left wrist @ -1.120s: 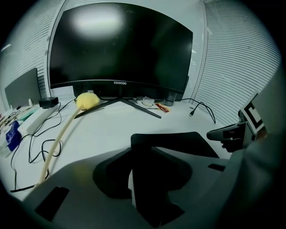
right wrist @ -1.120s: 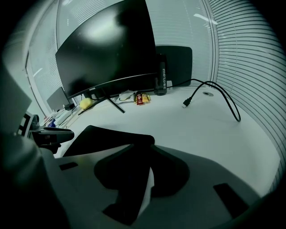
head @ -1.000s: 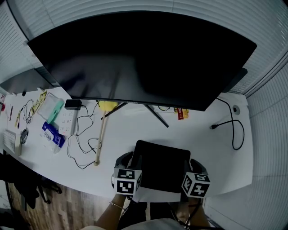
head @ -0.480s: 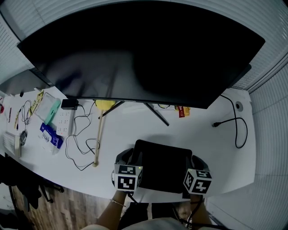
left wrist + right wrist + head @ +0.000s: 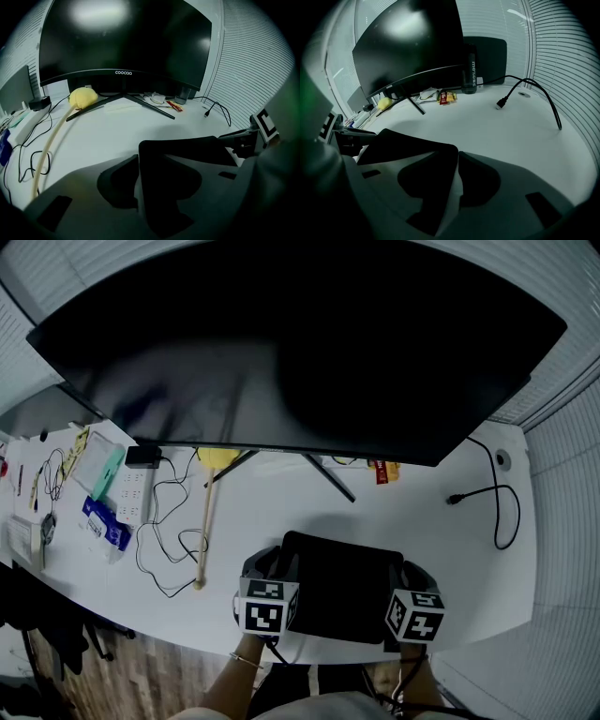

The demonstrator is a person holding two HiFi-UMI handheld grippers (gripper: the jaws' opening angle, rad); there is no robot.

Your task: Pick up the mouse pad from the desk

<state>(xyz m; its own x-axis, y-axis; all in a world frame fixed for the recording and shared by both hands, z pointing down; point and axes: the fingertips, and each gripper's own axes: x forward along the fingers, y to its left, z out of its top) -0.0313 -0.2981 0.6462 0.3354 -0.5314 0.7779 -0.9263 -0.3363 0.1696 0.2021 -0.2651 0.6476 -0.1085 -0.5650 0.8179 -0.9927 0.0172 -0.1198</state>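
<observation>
The black mouse pad [image 5: 342,585] lies at the near edge of the white desk [image 5: 281,512], between my two grippers. My left gripper [image 5: 284,563] is shut on the pad's left edge; in the left gripper view the pad [image 5: 183,150] runs from between the jaws [image 5: 138,180] out to the right. My right gripper [image 5: 401,573] is at the pad's right edge. Its jaws have just been opening. In the right gripper view the pad [image 5: 403,145] sits between them [image 5: 458,178], against the left jaw, with a pale gap before the right one.
A wide dark monitor [image 5: 291,352] fills the back of the desk, its stand legs [image 5: 328,479] reaching forward. A yellow-headed stick [image 5: 208,521], loose cables [image 5: 169,540] and a power strip [image 5: 141,488] lie left. A black cable [image 5: 497,512] curls at the right. A dark bottle [image 5: 469,70] stands behind.
Both grippers and the pad keep their places at the desk's near edge. Only the head view has shifted a little.
</observation>
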